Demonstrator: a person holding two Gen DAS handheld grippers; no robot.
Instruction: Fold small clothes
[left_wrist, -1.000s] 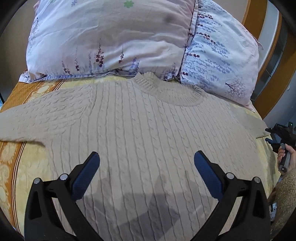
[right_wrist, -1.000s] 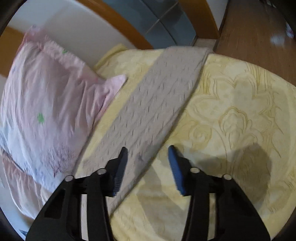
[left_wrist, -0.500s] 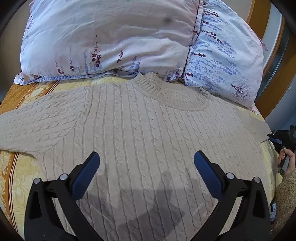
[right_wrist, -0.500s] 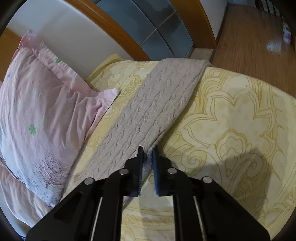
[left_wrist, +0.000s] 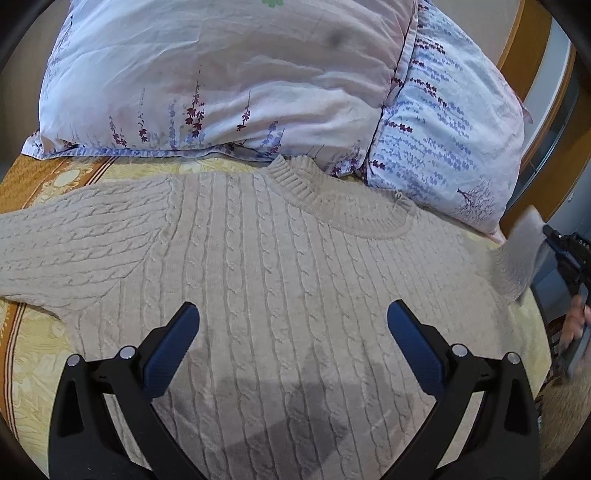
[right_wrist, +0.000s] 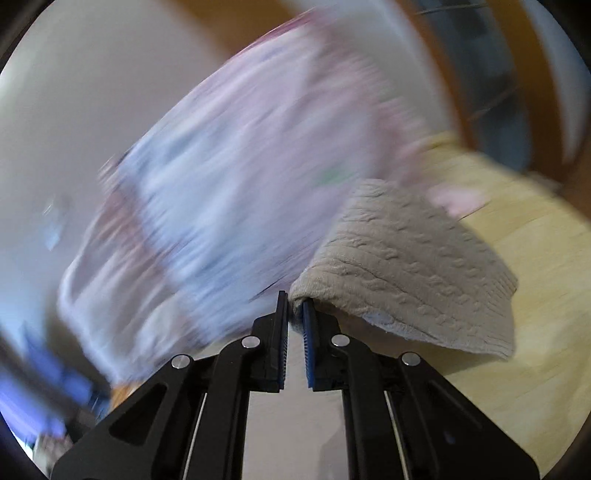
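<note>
A beige cable-knit sweater (left_wrist: 280, 273) lies flat on the bed, collar toward the pillows, one sleeve stretched out to the left. My left gripper (left_wrist: 293, 321) hangs open above the sweater's chest, nothing between its blue pads. At the far right of the left wrist view the other sleeve (left_wrist: 521, 254) is lifted off the bed. In the right wrist view my right gripper (right_wrist: 294, 308) is shut on that sleeve (right_wrist: 413, 266), which drapes down to the right of the fingers. The background there is smeared by motion.
Two floral pillows (left_wrist: 229, 74) (left_wrist: 443, 140) lie against the head of the bed behind the collar. The yellow patterned bedspread (left_wrist: 33, 354) shows at both sides. A wooden frame (left_wrist: 524, 48) stands at the right. A person's hand (left_wrist: 574, 325) holds the right tool's handle.
The right gripper shut on the sleeve's edge, then lifted it off the bed and swung toward the pillows while rolling. The left gripper stayed open over the sweater.
</note>
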